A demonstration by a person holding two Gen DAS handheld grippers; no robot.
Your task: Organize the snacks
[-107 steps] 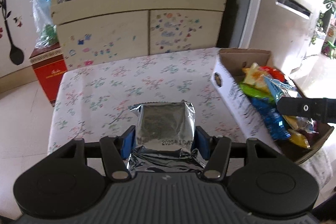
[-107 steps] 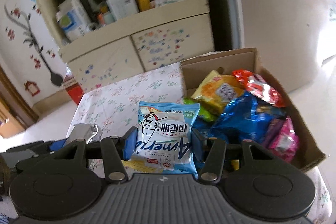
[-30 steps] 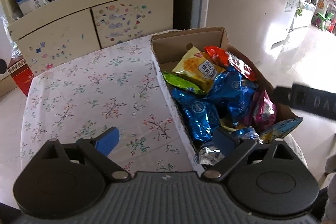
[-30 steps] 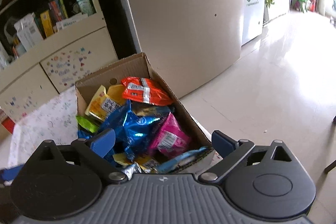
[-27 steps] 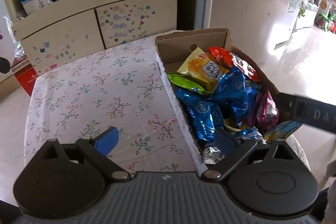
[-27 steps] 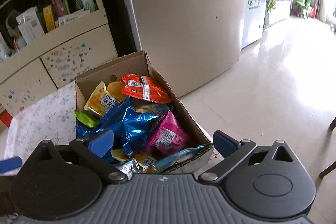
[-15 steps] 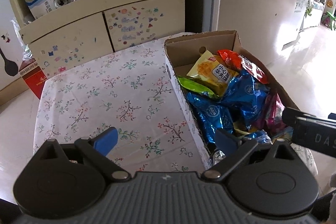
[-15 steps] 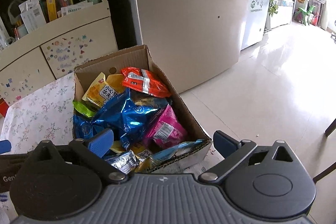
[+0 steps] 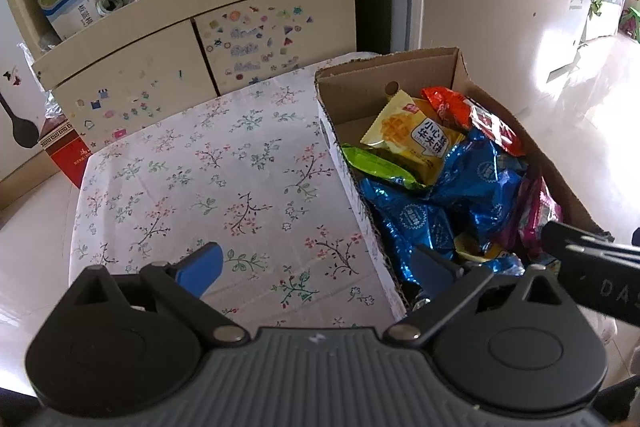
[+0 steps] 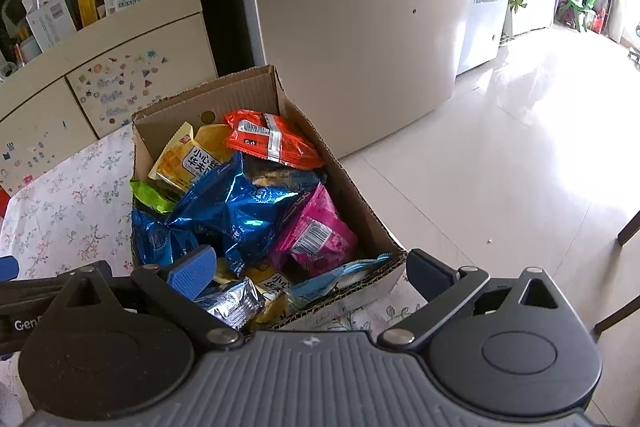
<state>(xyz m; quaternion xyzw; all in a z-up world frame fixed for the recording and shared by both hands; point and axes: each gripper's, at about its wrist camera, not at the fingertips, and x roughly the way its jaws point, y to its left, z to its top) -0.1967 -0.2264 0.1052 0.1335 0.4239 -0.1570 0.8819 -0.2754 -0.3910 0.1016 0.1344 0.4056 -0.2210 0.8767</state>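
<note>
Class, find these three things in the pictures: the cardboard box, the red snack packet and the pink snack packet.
cardboard box point(image 10: 224, 99): right wrist view, inner back wall.
red snack packet point(image 10: 276, 143): right wrist view, middle of its face.
pink snack packet point(image 10: 316, 231): right wrist view, near its barcode.

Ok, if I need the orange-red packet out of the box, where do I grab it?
Probably the orange-red packet by its near crimped end, coming from above. It lies flattish on top of the pile, far end close to the cardboard box wall.

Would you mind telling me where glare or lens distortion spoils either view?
Left wrist view: sunlight washes out the floor at upper right, and the cabinet edges bow. Right wrist view: the tiled floor glares white, the blue foil packets glint, and the refrigerator leans.
</note>
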